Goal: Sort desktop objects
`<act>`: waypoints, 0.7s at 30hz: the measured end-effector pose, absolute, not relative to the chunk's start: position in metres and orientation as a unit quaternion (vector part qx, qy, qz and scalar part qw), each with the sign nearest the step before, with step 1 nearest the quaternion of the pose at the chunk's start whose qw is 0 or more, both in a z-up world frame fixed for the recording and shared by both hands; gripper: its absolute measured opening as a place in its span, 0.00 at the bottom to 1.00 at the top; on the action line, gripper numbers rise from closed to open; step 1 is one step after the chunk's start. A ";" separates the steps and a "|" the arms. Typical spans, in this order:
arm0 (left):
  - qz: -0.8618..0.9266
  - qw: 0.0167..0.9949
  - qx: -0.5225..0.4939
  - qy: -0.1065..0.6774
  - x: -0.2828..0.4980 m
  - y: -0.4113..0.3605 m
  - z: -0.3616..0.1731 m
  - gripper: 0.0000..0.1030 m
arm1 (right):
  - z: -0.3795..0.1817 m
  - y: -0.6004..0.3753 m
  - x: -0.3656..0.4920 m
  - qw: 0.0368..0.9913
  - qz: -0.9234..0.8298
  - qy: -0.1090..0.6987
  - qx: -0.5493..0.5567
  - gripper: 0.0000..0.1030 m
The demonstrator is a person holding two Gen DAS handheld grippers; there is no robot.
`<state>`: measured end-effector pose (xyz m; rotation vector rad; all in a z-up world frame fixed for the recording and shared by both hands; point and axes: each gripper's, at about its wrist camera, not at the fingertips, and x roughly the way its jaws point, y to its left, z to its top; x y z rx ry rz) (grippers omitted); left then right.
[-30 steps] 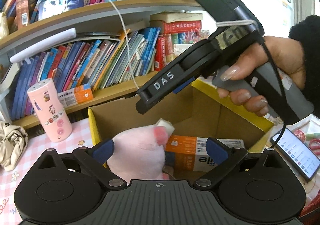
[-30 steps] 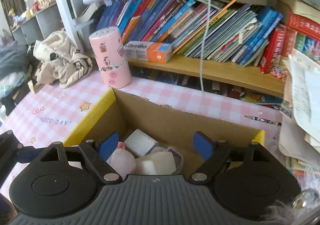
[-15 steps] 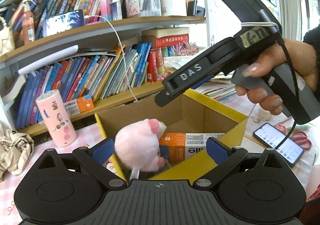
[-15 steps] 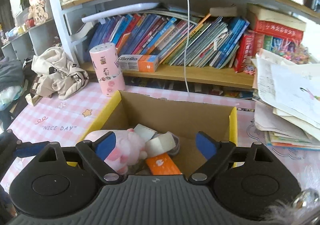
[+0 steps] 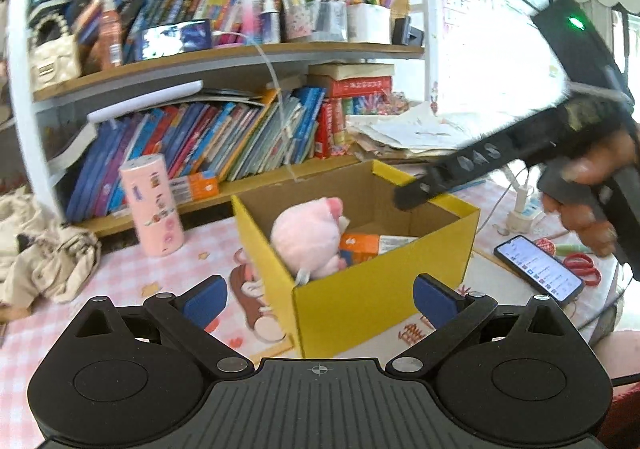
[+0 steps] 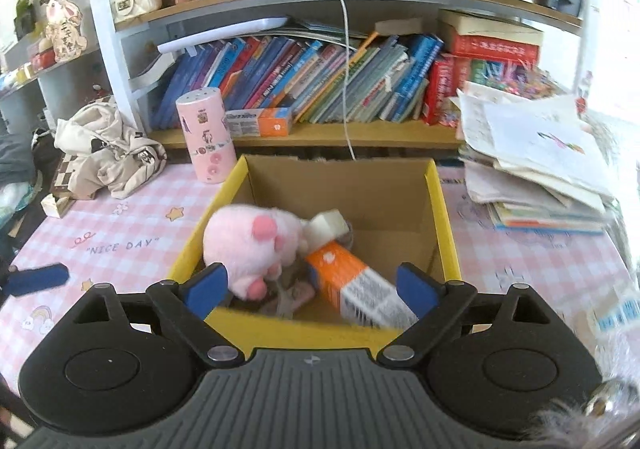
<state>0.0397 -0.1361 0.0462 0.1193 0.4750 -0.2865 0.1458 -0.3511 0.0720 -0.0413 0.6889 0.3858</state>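
A yellow cardboard box (image 5: 372, 289) (image 6: 440, 209) stands on the pink checked tablecloth. Inside it lie a pink plush toy (image 5: 312, 241) (image 6: 252, 245), an orange and white carton (image 5: 368, 245) (image 6: 352, 285) and a white block (image 6: 328, 225). My left gripper (image 5: 320, 297) is open and empty, held back from the box's near corner. My right gripper (image 6: 312, 289) is open and empty above the box's near wall; its body (image 5: 520, 145) shows at the right of the left wrist view. One blue left fingertip (image 6: 36, 279) shows at the right wrist view's left edge.
A pink cylinder (image 5: 154, 205) (image 6: 206, 137) stands left of the box by the bookshelf (image 6: 320, 129). A beige cloth bag (image 6: 104, 153) lies at far left. A paper stack (image 6: 540, 161) is at the right. A phone (image 5: 538, 269) and red scissors (image 5: 580, 269) lie right of the box.
Both grippers have pulled up and back from the box. The whole box now shows, with the plush toy and carton left inside it.
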 end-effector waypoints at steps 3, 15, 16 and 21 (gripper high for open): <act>-0.131 0.962 0.041 0.237 0.030 -0.125 0.046 0.98 | 0.064 -0.351 0.125 0.925 0.172 0.339 -0.019 0.90; -0.072 0.962 0.053 0.257 -0.007 -0.100 0.026 0.98 | 0.013 -0.343 0.058 0.929 0.108 0.352 -0.038 0.93; -0.073 0.961 0.053 0.260 -0.010 -0.099 0.024 0.98 | 0.008 -0.341 0.053 0.928 0.106 0.356 -0.043 0.93; -0.079 0.956 0.049 0.277 -0.022 -0.094 0.015 0.98 | -0.007 -0.333 0.032 0.921 0.106 0.375 -0.026 0.94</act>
